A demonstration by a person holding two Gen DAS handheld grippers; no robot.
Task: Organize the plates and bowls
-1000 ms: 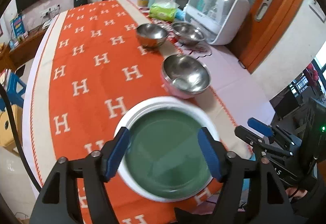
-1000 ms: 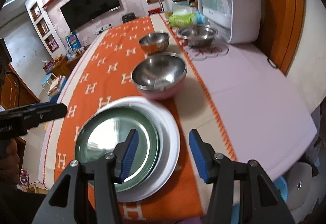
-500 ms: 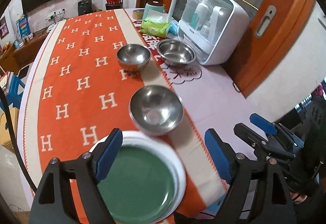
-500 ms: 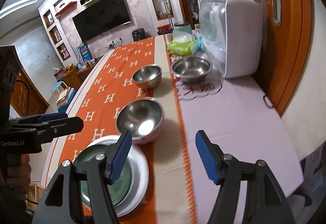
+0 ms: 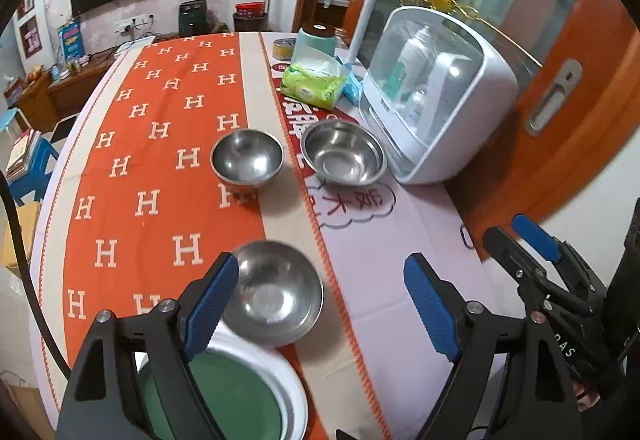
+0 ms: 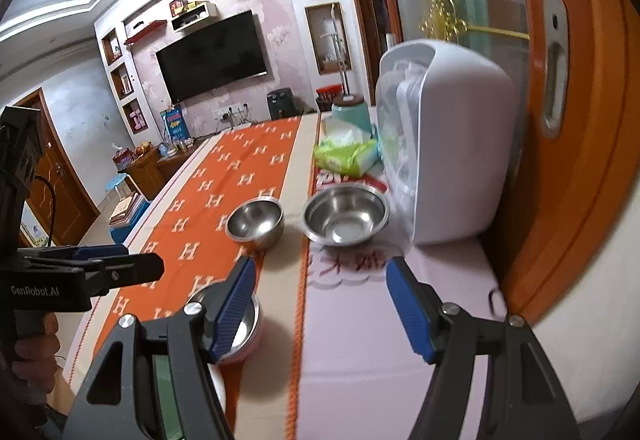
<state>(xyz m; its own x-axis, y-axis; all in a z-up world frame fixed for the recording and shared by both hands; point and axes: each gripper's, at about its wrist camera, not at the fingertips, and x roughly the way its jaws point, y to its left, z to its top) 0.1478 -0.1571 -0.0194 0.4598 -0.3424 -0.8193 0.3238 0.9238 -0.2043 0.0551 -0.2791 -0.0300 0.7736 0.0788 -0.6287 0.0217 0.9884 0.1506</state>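
Note:
A green plate lies on a white plate at the near end of the orange runner, under my left gripper's left finger. My left gripper hangs open above the table, nothing between its pads; a pink-sided steel bowl sits below it, just beyond the plates. Two more steel bowls stand farther off, a deep one and a wider one. My right gripper is open and empty too, over the pink cloth right of the near bowl. Each gripper shows in the other's view, the right gripper and the left gripper.
A white domed appliance stands at the table's right side behind the wide bowl. A green tissue pack and a teal canister sit at the far end. The table ends close to an orange door.
Both grippers have risen off the plates and moved along the table toward the bowls. Their jaws have spread wider. The stacked plates have slid to the bottom of both views.

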